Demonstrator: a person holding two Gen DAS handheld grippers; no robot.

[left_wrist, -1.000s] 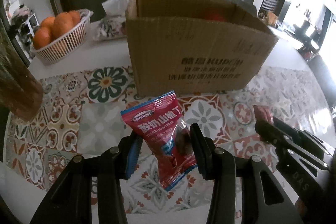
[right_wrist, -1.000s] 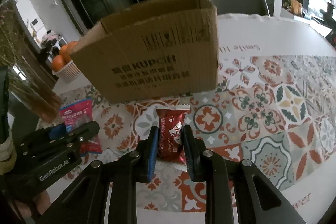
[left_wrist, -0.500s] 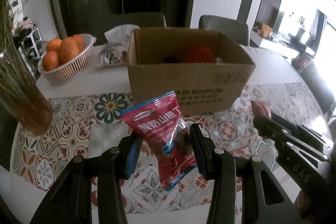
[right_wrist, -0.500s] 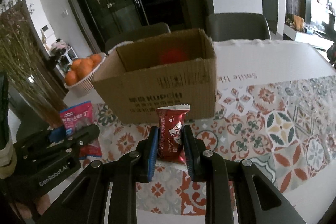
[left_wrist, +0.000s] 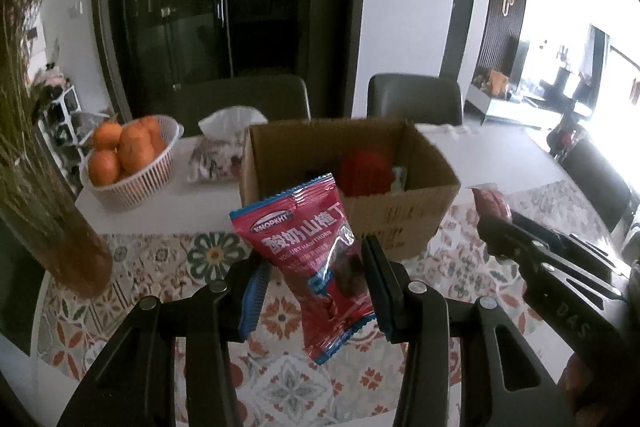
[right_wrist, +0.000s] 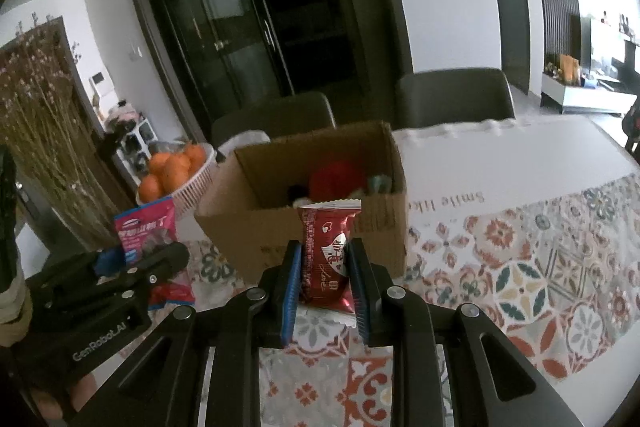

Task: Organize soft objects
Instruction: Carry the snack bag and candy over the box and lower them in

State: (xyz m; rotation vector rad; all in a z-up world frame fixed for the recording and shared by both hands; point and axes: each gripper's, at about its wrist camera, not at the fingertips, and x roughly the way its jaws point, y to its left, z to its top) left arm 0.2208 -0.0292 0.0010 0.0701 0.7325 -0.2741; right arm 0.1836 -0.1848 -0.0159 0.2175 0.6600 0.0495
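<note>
My left gripper (left_wrist: pixel 314 273) is shut on a pink-red yogurt hawthorn snack bag (left_wrist: pixel 310 251) and holds it up in the air in front of an open cardboard box (left_wrist: pixel 400 223). My right gripper (right_wrist: pixel 325 267) is shut on a dark red snack packet (right_wrist: pixel 326 247), also raised in front of the box (right_wrist: pixel 256 239). The box holds a red soft object (left_wrist: pixel 365 173) and other items. The right gripper shows in the left wrist view (left_wrist: pixel 496 231); the left gripper and its bag (right_wrist: pixel 146 231) show at the left of the right wrist view.
A white basket of oranges (left_wrist: pixel 124 159) and a tissue pack (left_wrist: pixel 218 157) stand left of the box. A vase of dried stems (left_wrist: pixel 52 227) is at the near left. The table carries a patterned runner (right_wrist: pixel 540 267). Chairs (left_wrist: pixel 414 105) stand behind.
Both grippers have risen with their packets, so the box now looks lower and its inside shows. The grips have not changed.
</note>
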